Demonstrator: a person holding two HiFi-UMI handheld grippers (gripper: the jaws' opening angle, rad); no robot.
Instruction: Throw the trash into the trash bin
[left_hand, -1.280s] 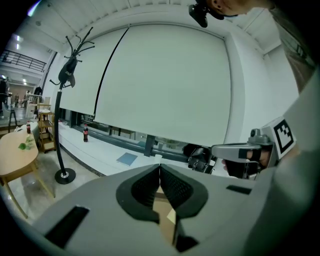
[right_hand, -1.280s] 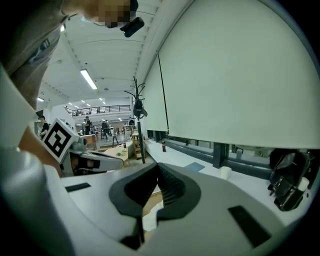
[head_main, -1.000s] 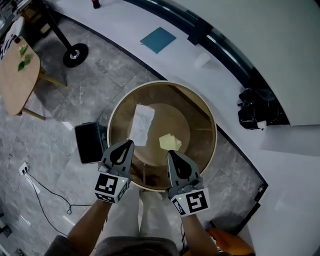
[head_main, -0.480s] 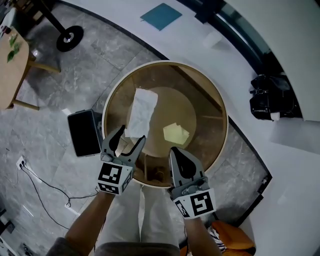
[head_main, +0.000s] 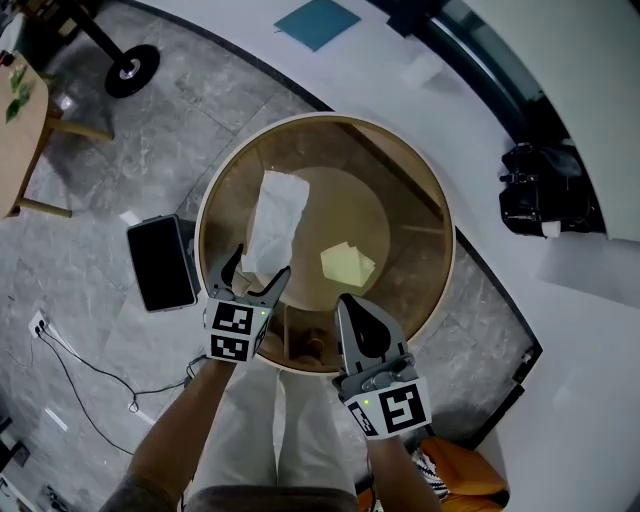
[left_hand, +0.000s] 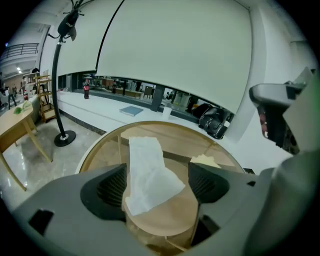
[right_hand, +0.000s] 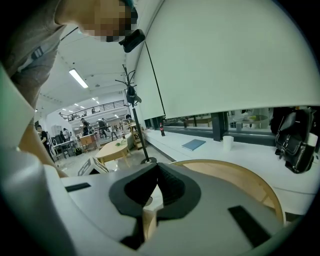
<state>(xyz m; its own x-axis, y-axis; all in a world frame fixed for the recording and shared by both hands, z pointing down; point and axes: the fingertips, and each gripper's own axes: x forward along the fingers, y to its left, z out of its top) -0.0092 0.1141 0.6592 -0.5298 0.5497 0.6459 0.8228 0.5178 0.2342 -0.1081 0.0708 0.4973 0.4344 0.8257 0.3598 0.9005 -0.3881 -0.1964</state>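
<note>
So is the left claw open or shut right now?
Open: the jaws of the left gripper have just been opening and stand wide apart, with the white tissue lying between them, not squeezed.

A crumpled white tissue (head_main: 272, 222) is laid flat on the round table (head_main: 425, 190), a yellow paper scrap (head_main: 347, 265) just beside it. A black trash bin (head_main: 160, 262) is set upright on the floor beside the table.

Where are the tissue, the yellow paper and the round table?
Tissue (head_main: 272, 225): head view, middle of the sheet.
Yellow paper (head_main: 347, 265): head view, its centre.
Table (head_main: 400, 190): head view, bare top right of both papers.
</note>
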